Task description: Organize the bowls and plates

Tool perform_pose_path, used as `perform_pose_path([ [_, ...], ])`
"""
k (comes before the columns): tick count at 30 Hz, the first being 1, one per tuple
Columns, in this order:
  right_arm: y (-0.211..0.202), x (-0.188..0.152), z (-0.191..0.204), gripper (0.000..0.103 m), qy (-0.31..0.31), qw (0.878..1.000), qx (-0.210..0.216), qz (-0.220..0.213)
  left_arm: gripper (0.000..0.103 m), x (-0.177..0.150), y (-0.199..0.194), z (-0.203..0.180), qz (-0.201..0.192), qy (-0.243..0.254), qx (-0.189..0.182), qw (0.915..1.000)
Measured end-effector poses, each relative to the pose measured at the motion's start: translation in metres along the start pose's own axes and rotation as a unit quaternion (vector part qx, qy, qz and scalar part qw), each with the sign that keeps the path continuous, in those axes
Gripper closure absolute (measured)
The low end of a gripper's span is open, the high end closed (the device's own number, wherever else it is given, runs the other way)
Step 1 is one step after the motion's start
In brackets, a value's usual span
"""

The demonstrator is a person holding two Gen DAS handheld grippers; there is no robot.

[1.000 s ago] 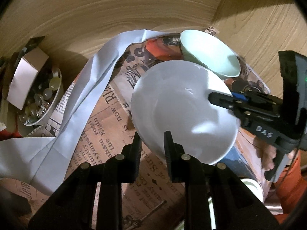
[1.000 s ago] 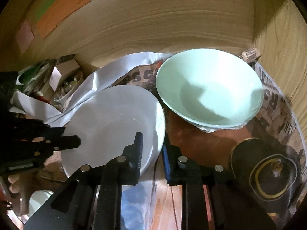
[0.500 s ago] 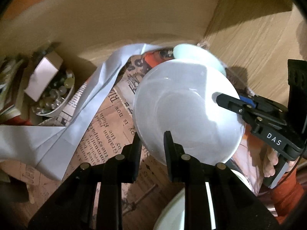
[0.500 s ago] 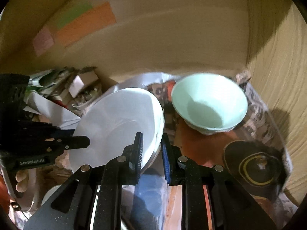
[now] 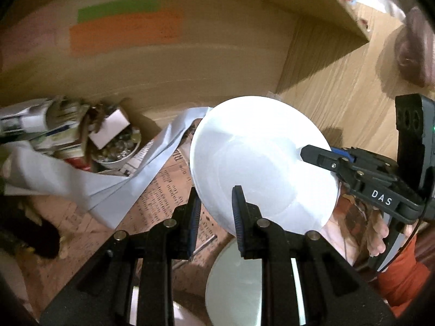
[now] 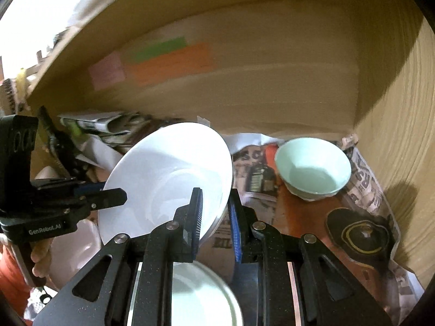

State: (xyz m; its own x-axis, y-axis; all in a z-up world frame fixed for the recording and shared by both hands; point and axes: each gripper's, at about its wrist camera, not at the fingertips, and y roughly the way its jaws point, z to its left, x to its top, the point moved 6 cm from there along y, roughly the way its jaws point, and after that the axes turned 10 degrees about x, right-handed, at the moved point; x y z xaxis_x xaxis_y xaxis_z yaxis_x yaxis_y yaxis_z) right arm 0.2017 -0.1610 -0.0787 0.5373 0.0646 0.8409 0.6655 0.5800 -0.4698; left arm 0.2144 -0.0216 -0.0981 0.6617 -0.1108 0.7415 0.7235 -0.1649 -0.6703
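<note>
A white bowl (image 5: 258,160) hangs tilted in the air above the newspaper-lined shelf, held by both grippers on opposite sides of its rim. My left gripper (image 5: 216,203) is shut on the near rim in the left wrist view, and the right gripper (image 5: 312,153) bites the rim from the right. In the right wrist view the white bowl (image 6: 168,171) has its rim clamped by my right gripper (image 6: 214,203), with the left gripper (image 6: 117,197) gripping its left edge. A mint bowl (image 6: 312,168) stands on the newspaper at the back right. A pale plate (image 6: 201,298) lies below the fingers.
Wooden walls close the shelf at the back and right (image 6: 394,108). A black lid with a gold ring (image 6: 361,233) lies at the right. A small dish of beads with a white box (image 5: 117,146), crumpled papers and a pale paper strip (image 5: 152,168) crowd the left.
Both grippers have risen and drawn back with the white bowl between them. The mint bowl stays on the shelf and now looks smaller and farther away.
</note>
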Motion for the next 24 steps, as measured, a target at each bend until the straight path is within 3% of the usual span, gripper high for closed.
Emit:
perform_pose_path([
  [12, 0.004, -0.015, 0.06, 0.086, -0.035, 0.998, 0.057, 0.01, 0.081, -0.045, -0.064, 0.04, -0.049, -0.044, 0.04, 0.997],
  [24, 0.04, -0.045, 0.12, 0.086, -0.064, 0.988, 0.124, 0.064, 0.081, -0.102, -0.096, 0.093, -0.046, -0.109, 0.086, 0.9893],
])
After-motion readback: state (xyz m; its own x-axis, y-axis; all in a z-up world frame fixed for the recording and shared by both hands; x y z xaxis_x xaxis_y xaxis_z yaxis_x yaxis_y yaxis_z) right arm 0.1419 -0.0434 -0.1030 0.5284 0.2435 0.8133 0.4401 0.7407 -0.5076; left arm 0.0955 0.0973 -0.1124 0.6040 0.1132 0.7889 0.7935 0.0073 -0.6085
